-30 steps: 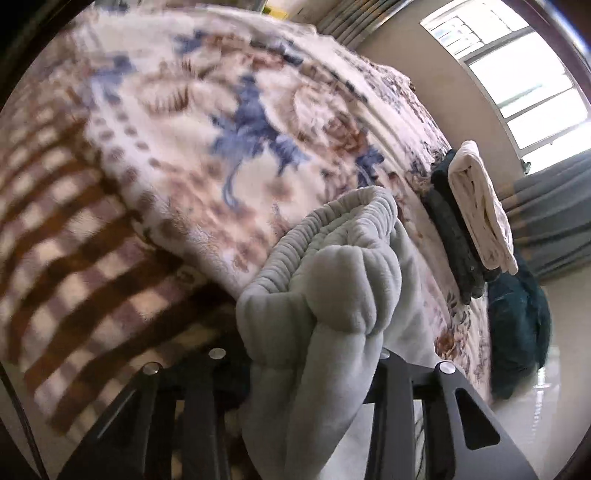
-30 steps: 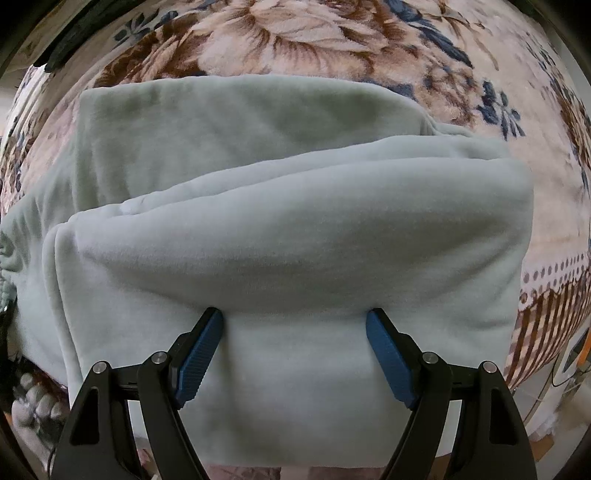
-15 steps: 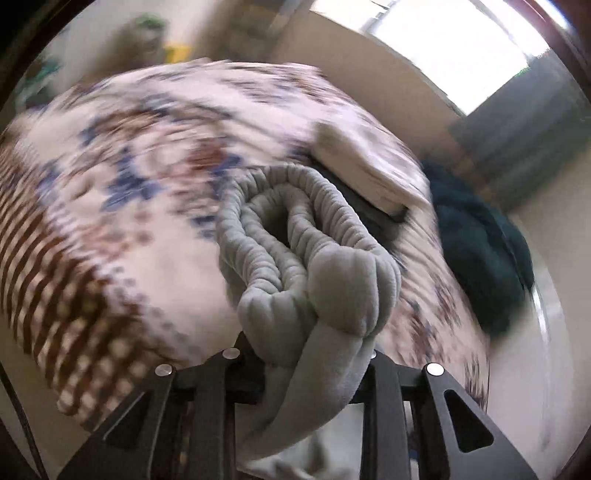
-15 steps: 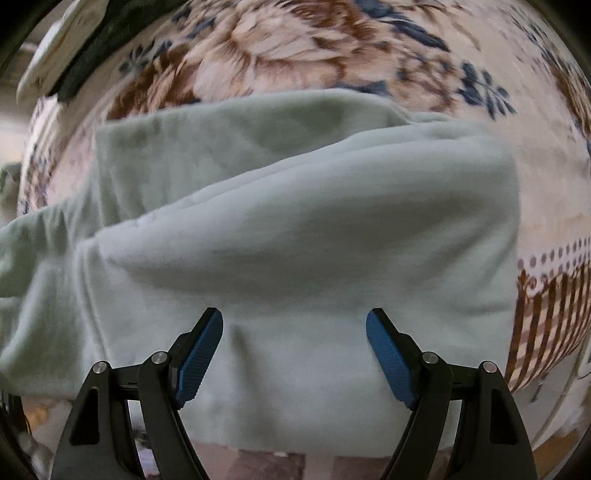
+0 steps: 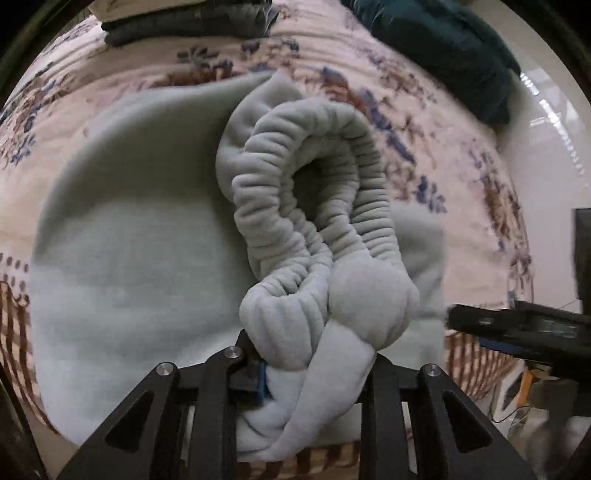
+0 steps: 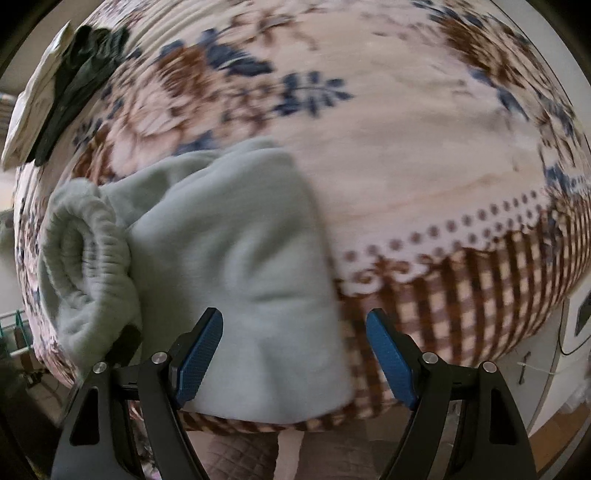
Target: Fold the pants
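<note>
Folding is well under way, by my reading: the pale green fleece pants (image 5: 129, 266) lie doubled on the bed (image 6: 424, 155), a broad flat panel spread ahead of and to the left of the left gripper (image 5: 314, 373), whose jaws are clamped on a bunched wad of the elastic waistband (image 5: 314, 192). That waistband curls up in a loop directly above the jaws, off the bed, so this end is not yet laid down. The right gripper (image 6: 295, 354) has its jaws spread wide with nothing pinched; the folded edge of the pants sits between and just ahead of them, near the bed's checked border. What seems left is to lay the waistband over the flat panel and smooth it.

Further ahead of the left jaws, a stack of folded dark and cream clothes (image 5: 184, 18) and a dark teal heap (image 5: 443, 48) rest at the bed's far side, well apart from the pants. Nothing lies in the path of the fold.
</note>
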Motion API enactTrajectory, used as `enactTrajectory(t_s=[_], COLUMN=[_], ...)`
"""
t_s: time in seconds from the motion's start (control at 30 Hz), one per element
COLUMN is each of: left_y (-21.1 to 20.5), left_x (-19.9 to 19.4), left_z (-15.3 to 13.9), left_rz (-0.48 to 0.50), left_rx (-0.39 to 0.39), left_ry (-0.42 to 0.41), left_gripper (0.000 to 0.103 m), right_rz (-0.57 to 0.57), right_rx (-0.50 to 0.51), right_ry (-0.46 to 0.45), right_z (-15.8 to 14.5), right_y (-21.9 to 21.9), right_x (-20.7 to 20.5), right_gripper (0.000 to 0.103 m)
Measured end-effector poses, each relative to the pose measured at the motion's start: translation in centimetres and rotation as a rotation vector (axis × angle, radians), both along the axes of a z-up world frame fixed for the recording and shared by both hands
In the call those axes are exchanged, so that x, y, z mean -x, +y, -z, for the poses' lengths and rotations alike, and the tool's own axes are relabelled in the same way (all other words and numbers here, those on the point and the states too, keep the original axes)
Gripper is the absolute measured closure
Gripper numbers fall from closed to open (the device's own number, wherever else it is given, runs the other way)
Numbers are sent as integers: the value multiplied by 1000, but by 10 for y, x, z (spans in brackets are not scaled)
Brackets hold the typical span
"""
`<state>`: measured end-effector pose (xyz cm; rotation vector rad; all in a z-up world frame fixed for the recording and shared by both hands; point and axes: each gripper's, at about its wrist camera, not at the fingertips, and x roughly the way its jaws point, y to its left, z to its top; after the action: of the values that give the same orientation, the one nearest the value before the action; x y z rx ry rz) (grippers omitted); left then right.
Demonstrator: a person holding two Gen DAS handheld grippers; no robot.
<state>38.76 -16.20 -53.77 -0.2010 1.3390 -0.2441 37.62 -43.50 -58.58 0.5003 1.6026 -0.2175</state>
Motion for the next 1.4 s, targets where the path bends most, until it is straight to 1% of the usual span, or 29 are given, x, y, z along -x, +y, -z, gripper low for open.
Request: enactTrajectory(t_s=[0.07,0.2,0.3,0.37,0.47,0.63,0.73,0.8,0.83,0.87,0.9,0.93,0.97,1.0,1.1,1.2,1.27,1.33,1.4], left_y=[-5,-9,-14,-15,-21,-17,-12,-2,3,9,18,28,41,51,90,125,142,159,170], left_x=[-1,-3,1,3,4,4,4,8,10,12,14,17,19,20,19,13,8,4,3], left_z=[5,7,0,-2,-6,-20,-31,-46,-53,-61,-72,-83,-94,-101,-116,-111,-99,-88,-79], left_rz=[21,50,54,69,89,66,45,14,1,-14,-37,-61,-97,-125,-225,-304,-328,-361,-382], left_rx=[-32,-79,-91,-119,-161,-179,-172,-148,-128,-116,-101,-81,-78,-83,-115,-175,-230,-248,-261], left_ry=[2,6,8,2,-7,-20,-28,-36,-44,-51,-64,-83,-98,-104,-124,-119,-87,-66,-42], left_gripper=[83,83,81,78,76,74,69,56,28,4,3,3,3,3,3,3,3,3,3], right_rz=[3,-5,-21,-34,-59,-89,-82,-77,-74,-69,-66,-64,-66,-68,-96,-142,-199,-288,-368], right_rx=[-3,-16,-28,-33,-38,-28,-37,-46,-53,-69,-93,-121,-138,-169,-248,-285,-299,-275,-186], right_ry=[-1,-5,-19,-26,-37,-53,-58,-63,-68,-78,-89,-98,-101,-111,-167,-225,-260,-276,-244], right_z=[0,1,-4,-4,-7,-11,-14,-17,-19,-21,-24,-26,-27,-29,-37,-45,-48,-41,-23], right_y=[-15,-26,-20,-11,-2,7,6,5,4,3,3,5,6,10,31,58,81,106,128], right_x=[4,8,8,1,-5,-10,-9,-9,-8,-8,-9,-10,-12,-16,-31,-46,-55,-65,-73], right_gripper=[21,21,21,21,21,21,21,21,21,21,21,17,12,10,10,9,9,9,9])
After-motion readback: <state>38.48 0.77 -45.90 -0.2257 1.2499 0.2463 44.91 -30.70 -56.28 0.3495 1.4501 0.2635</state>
